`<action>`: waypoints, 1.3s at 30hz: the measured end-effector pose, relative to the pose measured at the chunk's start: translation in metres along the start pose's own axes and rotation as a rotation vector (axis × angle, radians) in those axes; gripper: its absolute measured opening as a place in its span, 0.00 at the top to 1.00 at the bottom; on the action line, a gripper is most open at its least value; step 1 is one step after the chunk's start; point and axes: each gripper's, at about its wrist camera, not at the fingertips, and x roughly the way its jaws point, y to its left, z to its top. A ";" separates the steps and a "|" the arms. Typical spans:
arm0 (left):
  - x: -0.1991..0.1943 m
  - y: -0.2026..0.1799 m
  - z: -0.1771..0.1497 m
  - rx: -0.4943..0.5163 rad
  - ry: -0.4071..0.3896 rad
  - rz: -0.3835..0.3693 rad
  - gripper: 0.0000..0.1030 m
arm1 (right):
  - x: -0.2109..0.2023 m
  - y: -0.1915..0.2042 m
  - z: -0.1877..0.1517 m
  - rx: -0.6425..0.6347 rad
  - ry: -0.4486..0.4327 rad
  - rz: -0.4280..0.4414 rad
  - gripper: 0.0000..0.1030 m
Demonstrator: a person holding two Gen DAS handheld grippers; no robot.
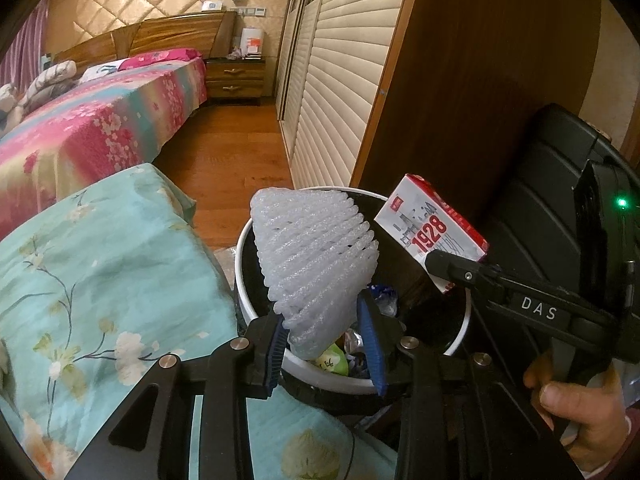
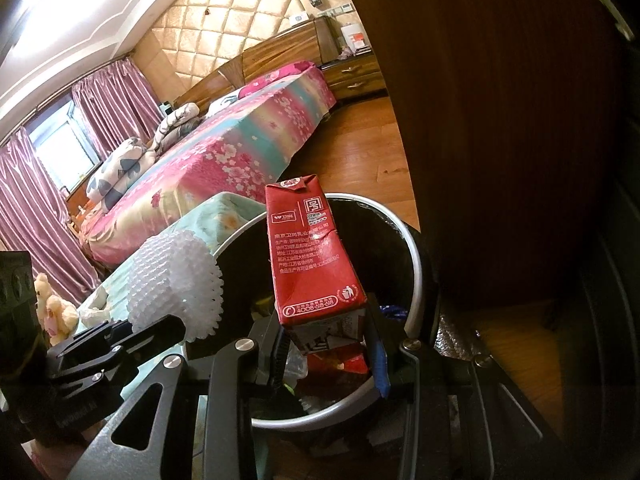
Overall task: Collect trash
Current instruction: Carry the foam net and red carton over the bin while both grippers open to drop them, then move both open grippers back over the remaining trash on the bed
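Left wrist view: your left gripper [image 1: 326,330] pinches foam fruit net [image 1: 316,256], right gripper [image 2: 330,350] clamps red milk carton [image 2: 314,256]; both above waste bin [image 1: 242,276] (already part-filled). Drop step: release both.

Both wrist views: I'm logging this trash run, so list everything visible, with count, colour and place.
foam fruit net: one, white, held over the bin
milk carton: one, red and white, held over the bin
trash bin: one, white rim, dark inside, on the floor, already holding wrappers
teal quilt: one, floral, left of the bin
bed: one, pink floral cover, behind
nightstand: one, brown wood, beside the bed
wardrobe: one, cream slatted doors, right of the floor
curtains: purple, by the window
plush toy: one, pale, far left
left claw: one, black with blue pads, closed on the foam fruit net
right claw: one, black, closed on the milk carton
hand: one, holding the right claw's handle
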 end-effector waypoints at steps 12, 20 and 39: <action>-0.007 -0.008 0.001 0.005 0.005 0.014 0.44 | 0.005 -0.002 0.003 0.022 0.027 -0.006 0.60; -0.022 -0.002 -0.014 -0.036 -0.003 0.025 0.38 | -0.006 0.003 -0.003 0.038 -0.009 0.000 0.36; -0.096 0.073 -0.066 -0.255 -0.039 0.140 0.38 | -0.002 0.079 -0.033 -0.018 -0.013 0.134 0.21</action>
